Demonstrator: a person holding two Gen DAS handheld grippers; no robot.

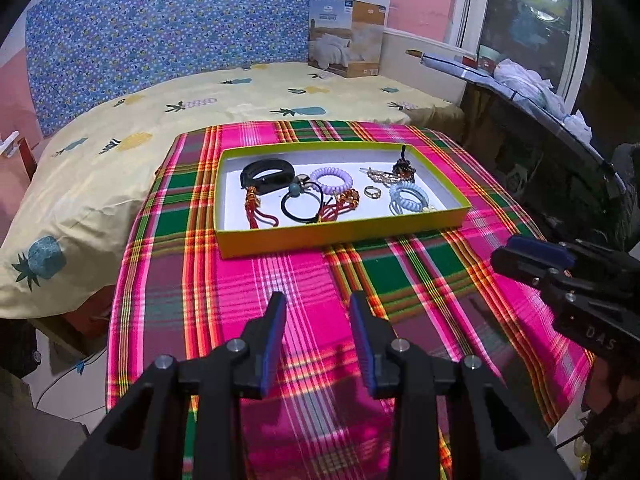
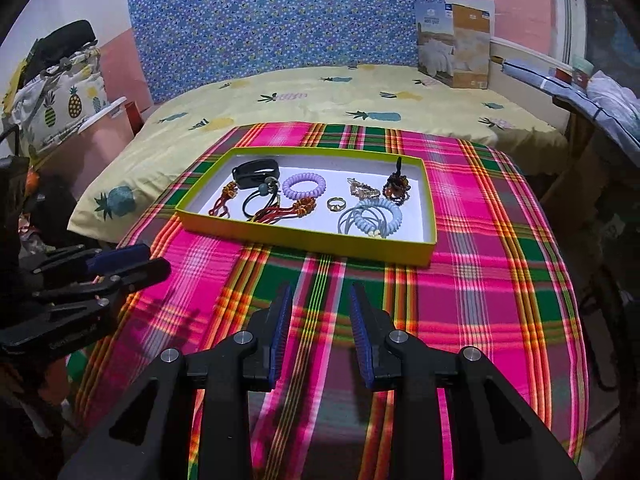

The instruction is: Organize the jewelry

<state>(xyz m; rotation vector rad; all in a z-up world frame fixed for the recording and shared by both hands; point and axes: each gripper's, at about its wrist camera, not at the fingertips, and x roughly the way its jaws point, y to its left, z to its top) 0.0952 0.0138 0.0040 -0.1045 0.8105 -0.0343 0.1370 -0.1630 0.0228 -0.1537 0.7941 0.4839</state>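
woven plaid cloth [image 1: 304, 280], seemingly matt cardboard tray [image 1: 340, 236]

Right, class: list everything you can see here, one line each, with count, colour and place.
tray: one, yellow-green, on the cloth
cloth: one, pink and green plaid, under the tray
band: one, black, tray's far left
coil ties: two, lilac mid-tray, pale blue near right
black tie: one, left of centre
ring: one, gold, centre
tassels: red, left half; count unclear
bead piece: one, dark amber, far right
bed: one, yellow pineapple sheet, behind
box: one, on the bed
left gripper: open, empty
right gripper: open, empty
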